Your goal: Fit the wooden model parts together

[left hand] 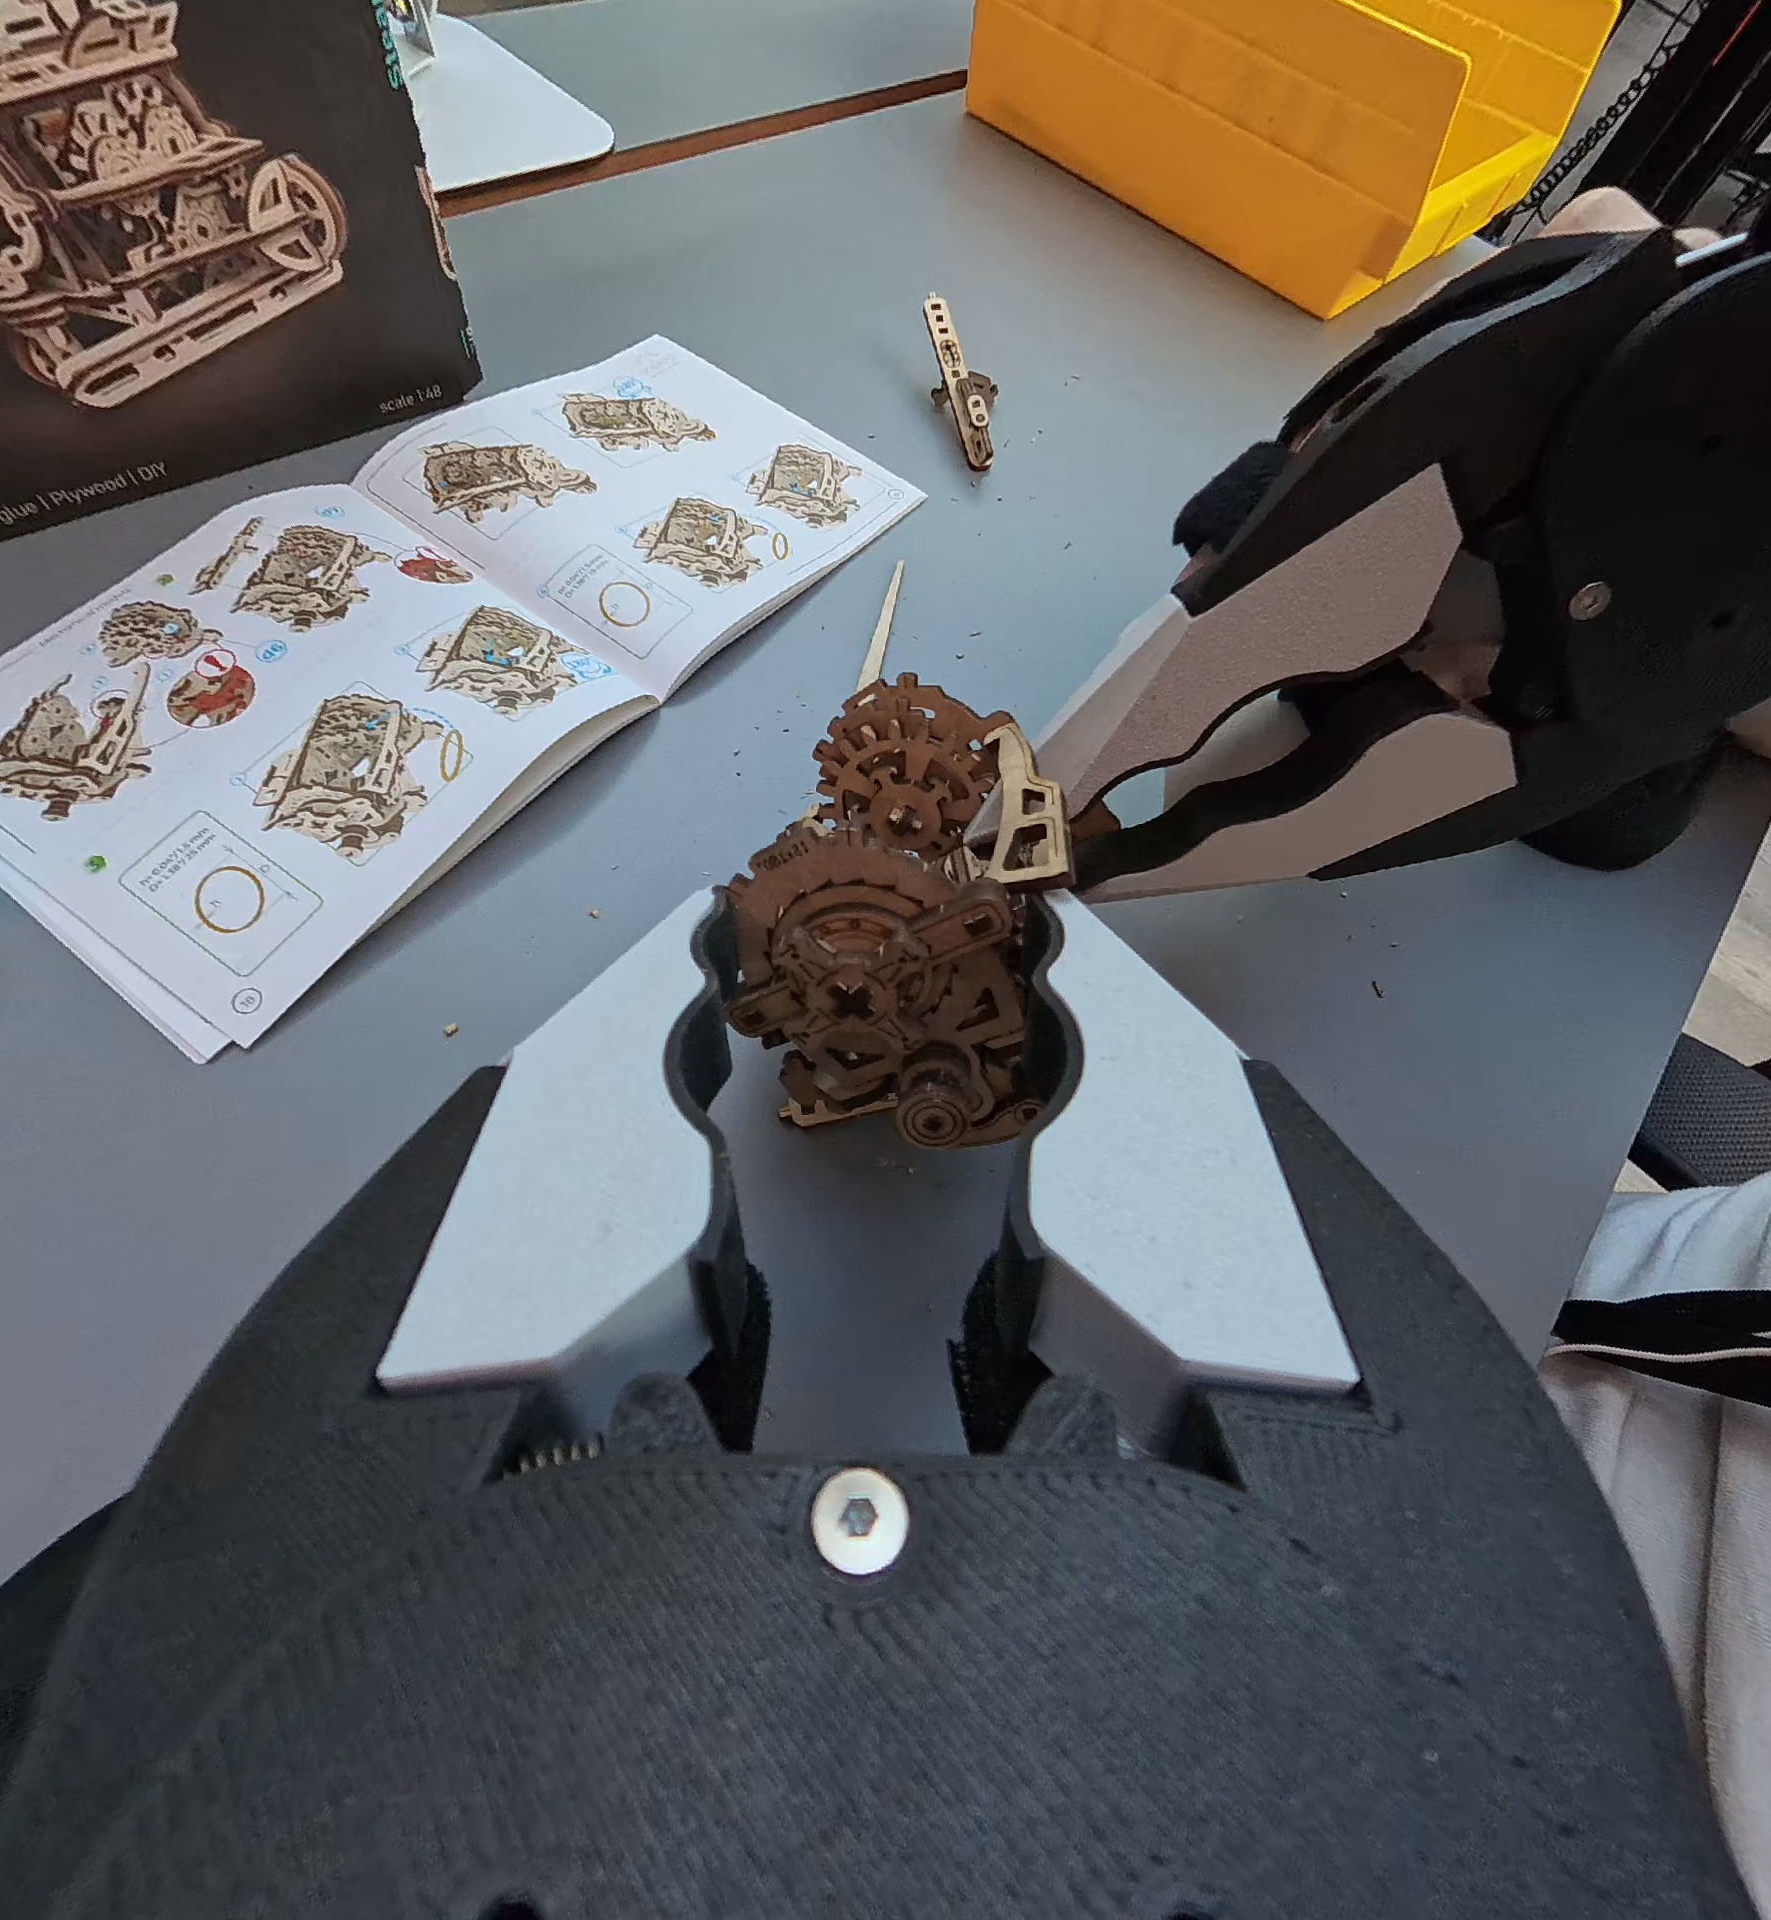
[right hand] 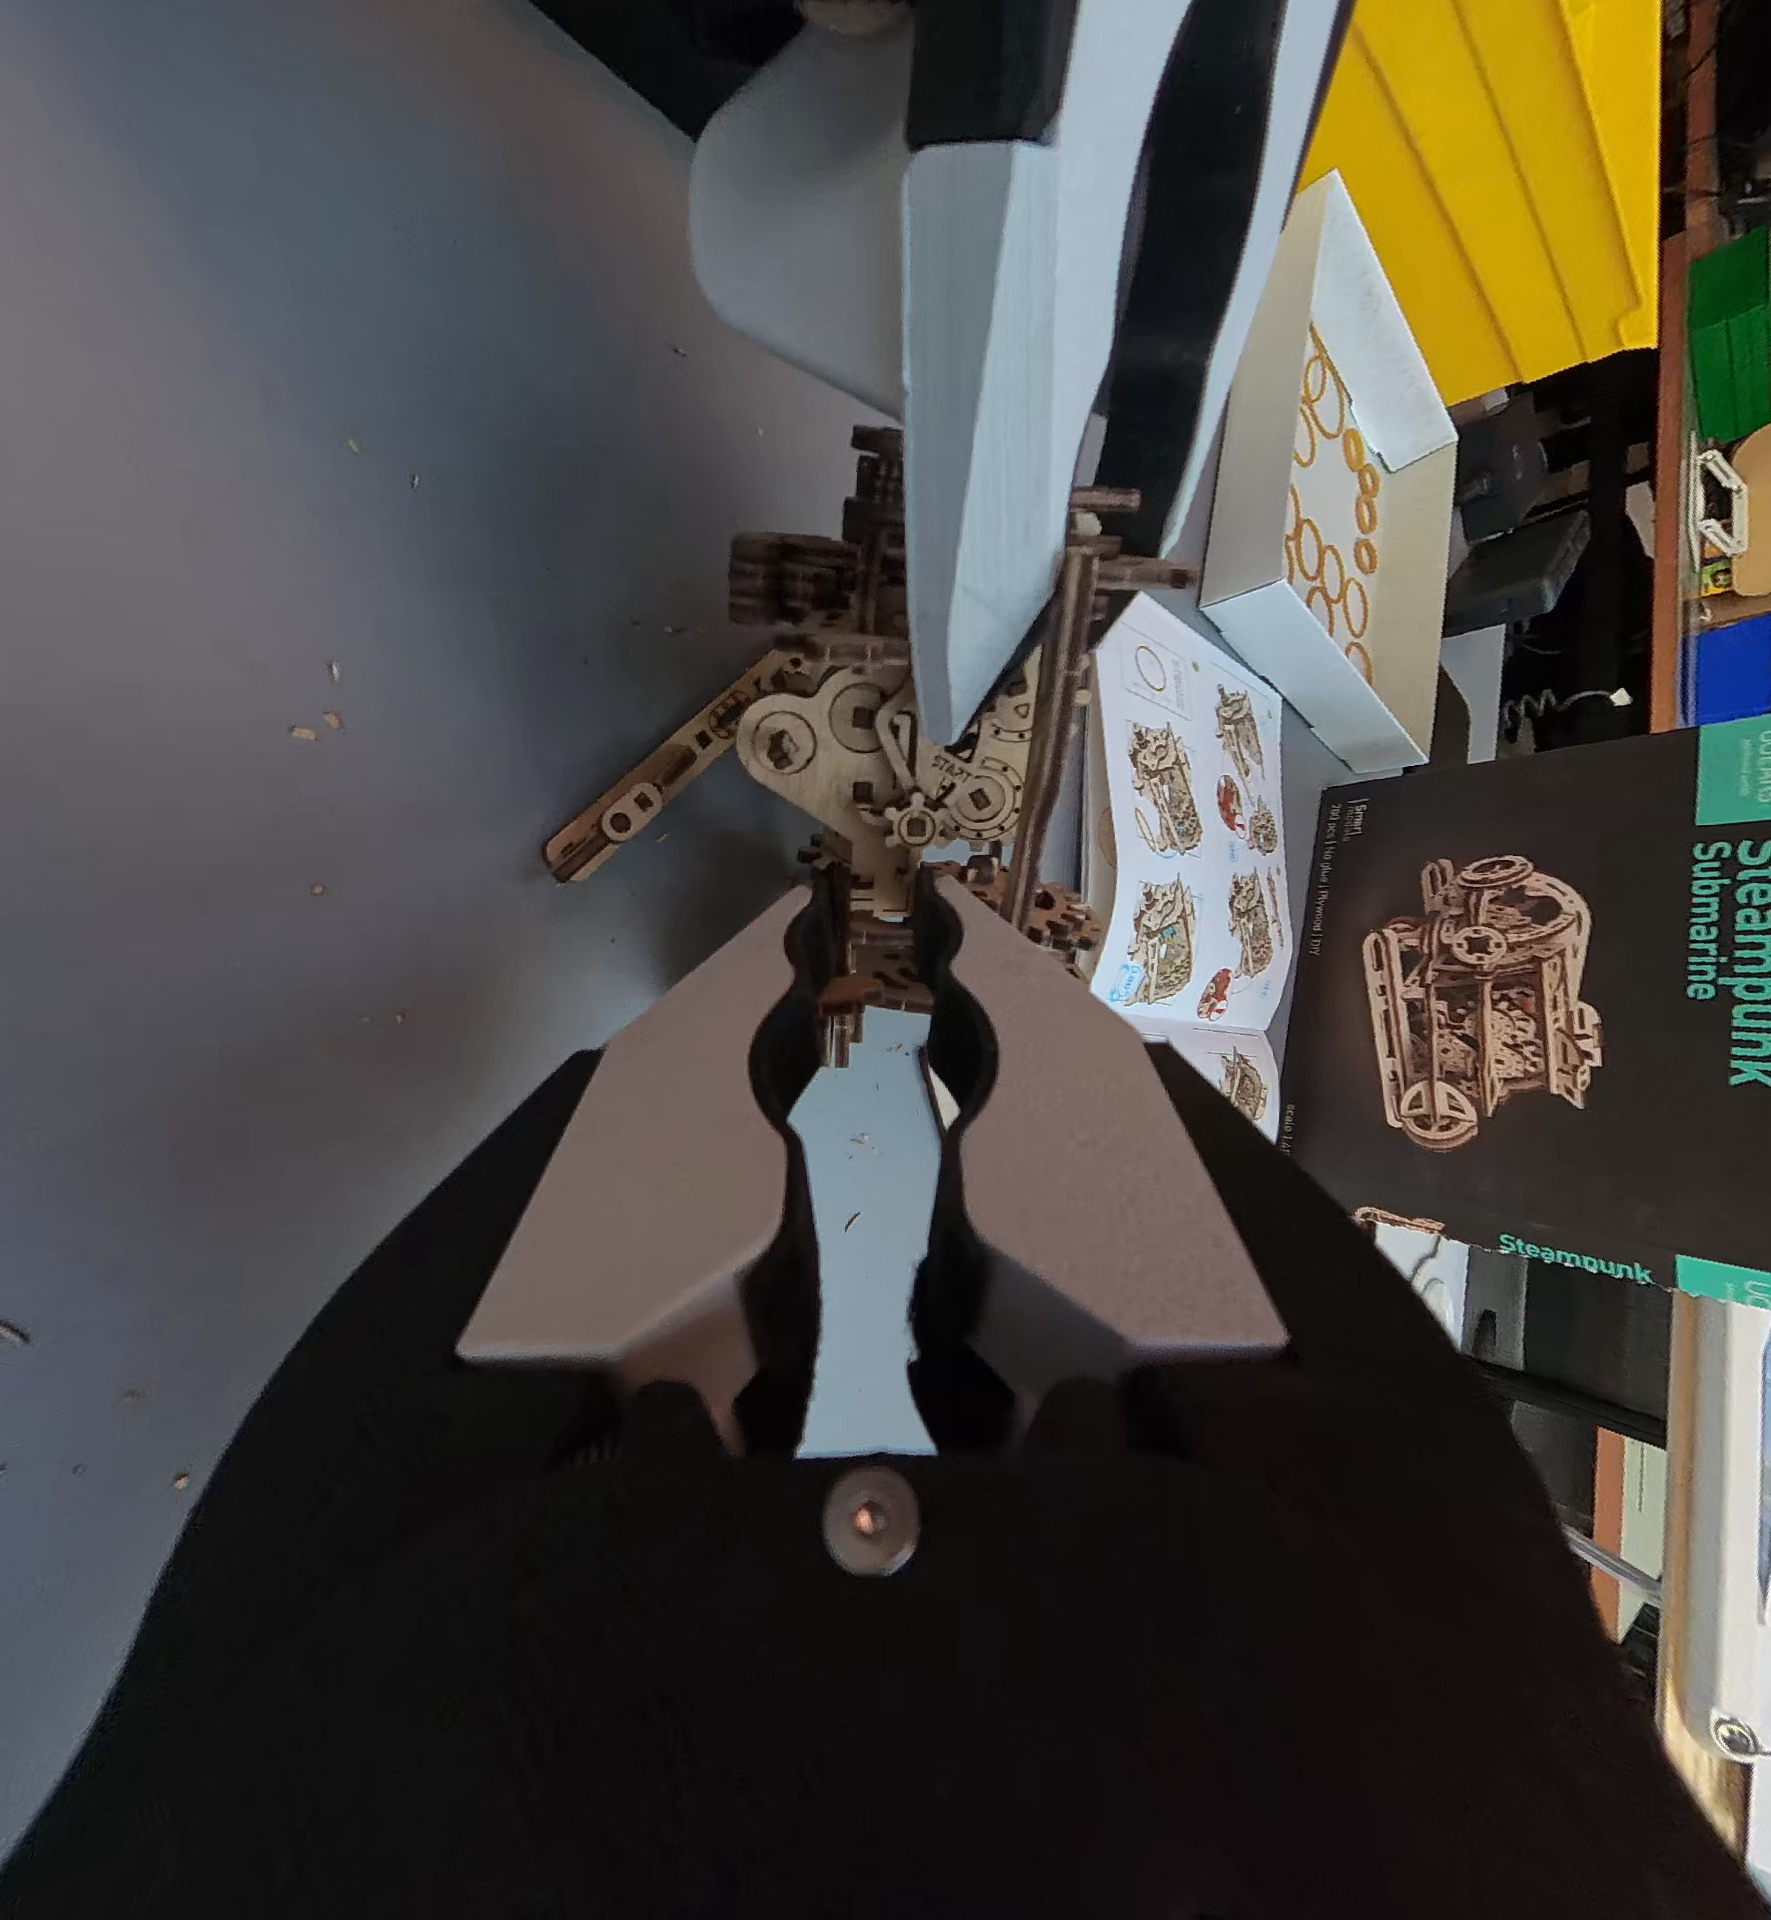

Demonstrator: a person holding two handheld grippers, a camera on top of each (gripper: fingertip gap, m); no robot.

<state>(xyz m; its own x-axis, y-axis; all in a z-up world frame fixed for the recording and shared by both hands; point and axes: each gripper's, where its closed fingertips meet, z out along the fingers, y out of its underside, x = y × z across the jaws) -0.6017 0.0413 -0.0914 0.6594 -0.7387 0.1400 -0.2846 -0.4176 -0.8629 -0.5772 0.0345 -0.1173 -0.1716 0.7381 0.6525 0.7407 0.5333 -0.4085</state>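
1. Left gripper [left hand: 881, 997], at frame centre, is closed onto the wooden gear model [left hand: 891, 987], apparently to steady it.
2. Right gripper [left hand: 1073, 847], entering from the right, is pinched on a pale wooden part [left hand: 1026, 821] at the model's upper right, seemingly to press it in.
3. Open table [left hand: 1224, 1039] is left on the right, up to its edge; the booklet [left hand: 393, 665] crowds the left.
4. A loose wooden strip [left hand: 959, 379] lies well apart, above.

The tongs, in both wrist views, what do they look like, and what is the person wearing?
Both the left tongs and right tongs have a black ribbed printed body, two pale grey wedge-shaped fingers lined with wavy black pads, and one silver hex screw in the middle. No cables show. The person wears a whitish garment with a black stripe.
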